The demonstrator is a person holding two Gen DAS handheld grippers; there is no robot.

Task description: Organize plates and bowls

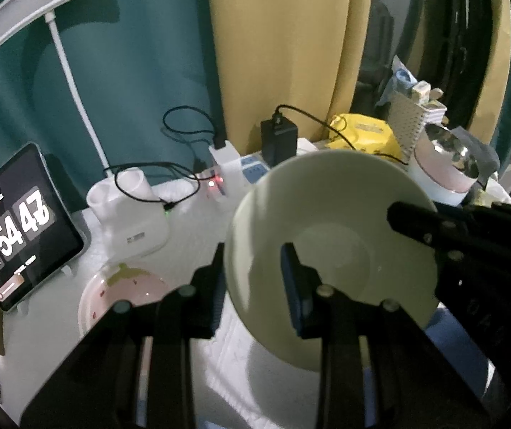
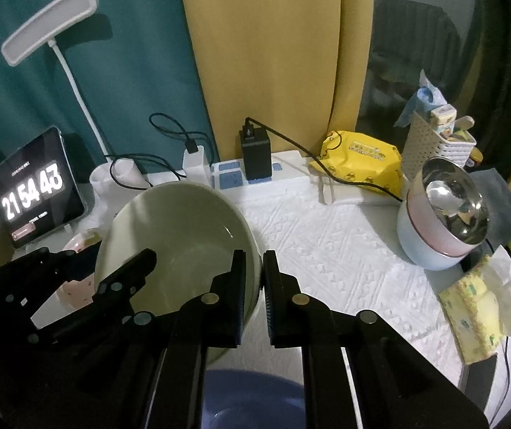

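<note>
Two grippers share one pale green bowl (image 1: 330, 250). Left wrist view: the left gripper (image 1: 255, 286) clamps the bowl's left rim, bowl tilted above the white table (image 1: 191, 228); a pink strawberry plate (image 1: 126, 286) lies near left. Right wrist view: the right gripper (image 2: 253, 293) pinches the bowl's right rim; a blue bowl (image 2: 252, 397) sits near, beneath; a steel bowl (image 2: 448, 211) stands far right.

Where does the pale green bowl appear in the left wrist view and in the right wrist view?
Left wrist view: the pale green bowl fills centre-right, its rim between the left gripper fingers.
Right wrist view: the bowl sits left of centre, its rim between the right gripper fingers.
Shared landmark: the tablet clock, at the left in both.
</note>
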